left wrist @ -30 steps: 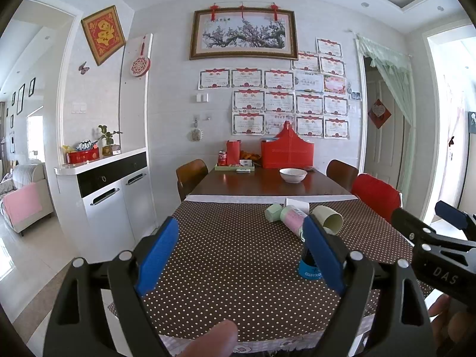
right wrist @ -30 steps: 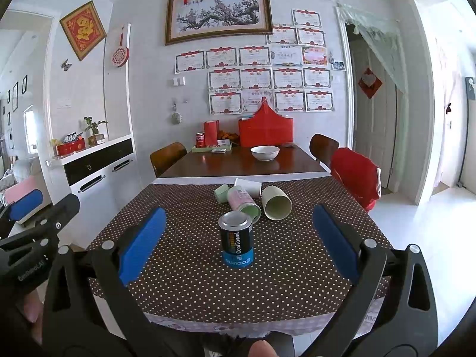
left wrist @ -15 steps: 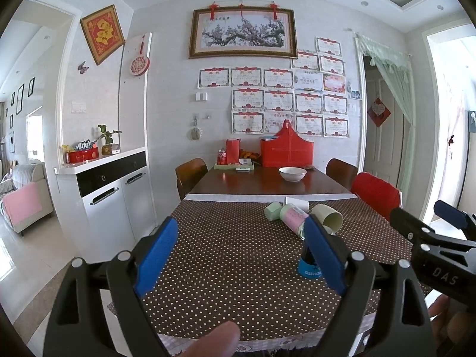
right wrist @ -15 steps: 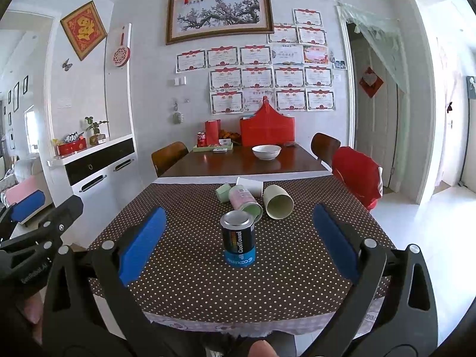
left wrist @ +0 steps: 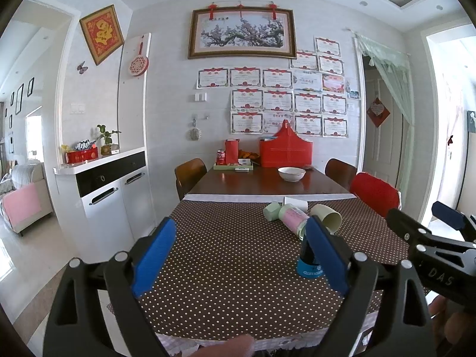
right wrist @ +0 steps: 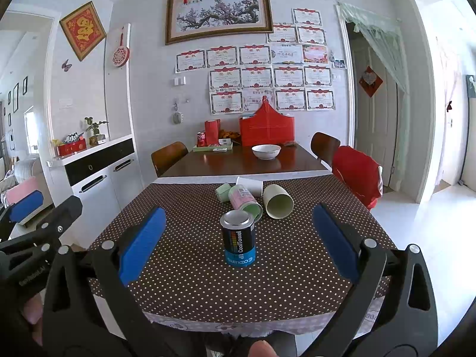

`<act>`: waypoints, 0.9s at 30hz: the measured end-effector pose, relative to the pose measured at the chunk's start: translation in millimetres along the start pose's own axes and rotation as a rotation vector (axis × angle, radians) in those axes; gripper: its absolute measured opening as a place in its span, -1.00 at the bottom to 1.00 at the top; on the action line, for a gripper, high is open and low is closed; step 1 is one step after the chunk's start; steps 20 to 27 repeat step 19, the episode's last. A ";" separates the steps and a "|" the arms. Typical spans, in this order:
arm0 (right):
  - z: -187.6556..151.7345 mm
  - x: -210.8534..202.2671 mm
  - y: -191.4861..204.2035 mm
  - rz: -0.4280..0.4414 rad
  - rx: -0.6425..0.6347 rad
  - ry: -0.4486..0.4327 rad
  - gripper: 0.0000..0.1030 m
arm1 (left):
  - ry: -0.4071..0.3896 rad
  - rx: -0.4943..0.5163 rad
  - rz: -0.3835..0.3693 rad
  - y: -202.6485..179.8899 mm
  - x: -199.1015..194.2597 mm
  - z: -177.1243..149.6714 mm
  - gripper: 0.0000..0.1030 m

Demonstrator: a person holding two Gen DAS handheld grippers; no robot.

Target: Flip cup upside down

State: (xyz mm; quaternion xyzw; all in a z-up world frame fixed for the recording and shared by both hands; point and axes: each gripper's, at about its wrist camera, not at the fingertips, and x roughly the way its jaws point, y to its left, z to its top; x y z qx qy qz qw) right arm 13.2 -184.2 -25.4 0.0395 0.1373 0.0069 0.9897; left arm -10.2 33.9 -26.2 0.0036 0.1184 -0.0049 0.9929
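A black and blue "CoolTowel" cup (right wrist: 238, 239) stands on the polka-dot tablecloth (right wrist: 184, 267) with its closed metal end up and its print inverted. My right gripper (right wrist: 238, 239) is open, its jaws wide on either side of the cup and short of it. In the left wrist view the cup (left wrist: 308, 260) is partly hidden behind my right pad. My left gripper (left wrist: 238, 250) is open and empty, to the left of the cup.
Behind the cup lie a pink cup (right wrist: 245, 200), a pale green cup (right wrist: 278, 200), a white cup (right wrist: 250, 184) and a small green cup (right wrist: 223, 192). A white bowl (right wrist: 266, 151) and red boxes sit farther back. Chairs flank the table.
Both grippers have crept slightly forward toward the table; the cup looks a little nearer. Nothing was grasped or released.
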 end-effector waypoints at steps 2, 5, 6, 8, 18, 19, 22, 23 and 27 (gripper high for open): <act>0.0 -1.0 2.4 0.002 0.001 -0.001 0.88 | 0.003 -0.010 0.000 0.7 1.4 -1.4 0.73; 0.0 -0.4 1.4 0.001 0.000 0.000 0.88 | 0.004 -0.014 -0.001 0.1 1.9 -2.6 0.74; 0.0 -0.4 1.3 0.000 -0.001 0.000 0.88 | 0.003 -0.013 -0.001 0.3 2.4 -1.6 0.74; 0.0 -0.6 1.1 0.002 0.000 0.000 0.88 | -0.003 -0.013 -0.002 -0.1 2.4 -1.8 0.74; -0.2 -0.6 3.1 0.003 0.002 0.001 0.88 | 0.001 0.001 0.023 -5.1 1.7 -1.2 0.74; -0.2 -0.6 4.7 0.004 0.002 0.001 0.88 | 0.003 -0.002 0.023 -5.5 2.2 0.1 0.74; -0.2 -0.6 4.7 0.004 0.002 0.001 0.88 | 0.003 -0.002 0.023 -5.5 2.2 0.1 0.74; -0.2 -0.6 4.7 0.004 0.002 0.001 0.88 | 0.003 -0.002 0.023 -5.5 2.2 0.1 0.74; -0.2 -0.6 4.7 0.004 0.002 0.001 0.88 | 0.003 -0.002 0.023 -5.5 2.2 0.1 0.74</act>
